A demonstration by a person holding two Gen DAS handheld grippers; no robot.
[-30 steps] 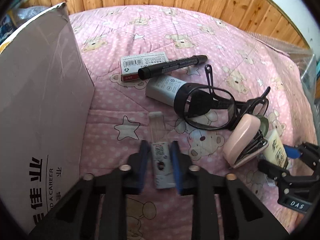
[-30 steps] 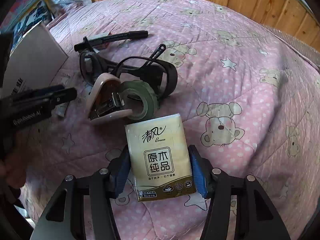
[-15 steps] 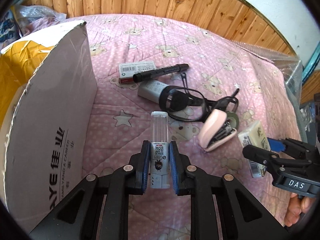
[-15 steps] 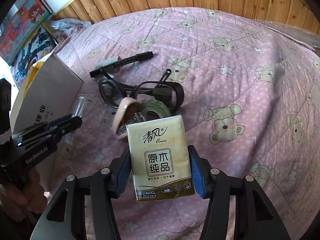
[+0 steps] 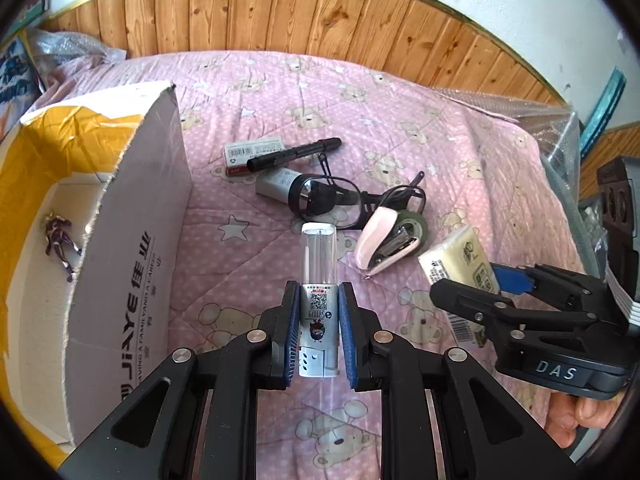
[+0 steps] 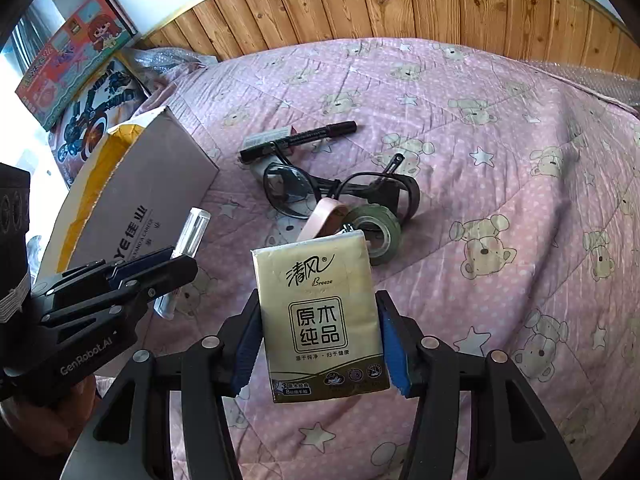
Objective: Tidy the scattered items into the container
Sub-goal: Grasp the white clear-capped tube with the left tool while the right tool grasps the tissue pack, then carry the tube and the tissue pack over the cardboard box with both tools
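Observation:
My left gripper (image 5: 319, 304) is shut on a clear-topped silver tube (image 5: 319, 256) and holds it above the pink quilt, right of the open cardboard box (image 5: 132, 240). My right gripper (image 6: 318, 316) is shut on a beige tissue pack (image 6: 320, 312), also lifted; it also shows in the left wrist view (image 5: 460, 264). On the quilt lie black glasses (image 5: 336, 200), a black marker (image 5: 294, 155), a pink stapler (image 5: 384, 240), a green tape roll (image 6: 374, 232), a grey pack (image 5: 276, 184) and a small white box (image 5: 254, 152).
The box holds a small figurine (image 5: 60, 240) and yellow paper lining (image 5: 60, 148). Toy boxes (image 6: 76, 52) stand at the bed's left side. Wood panelling (image 5: 320, 12) runs behind the bed. Bubble wrap (image 5: 552, 132) lies at the right edge.
Both grippers have risen from the quilt with their loads. The tube and the tissue pack, which were down on the bedding, now hang in the air.

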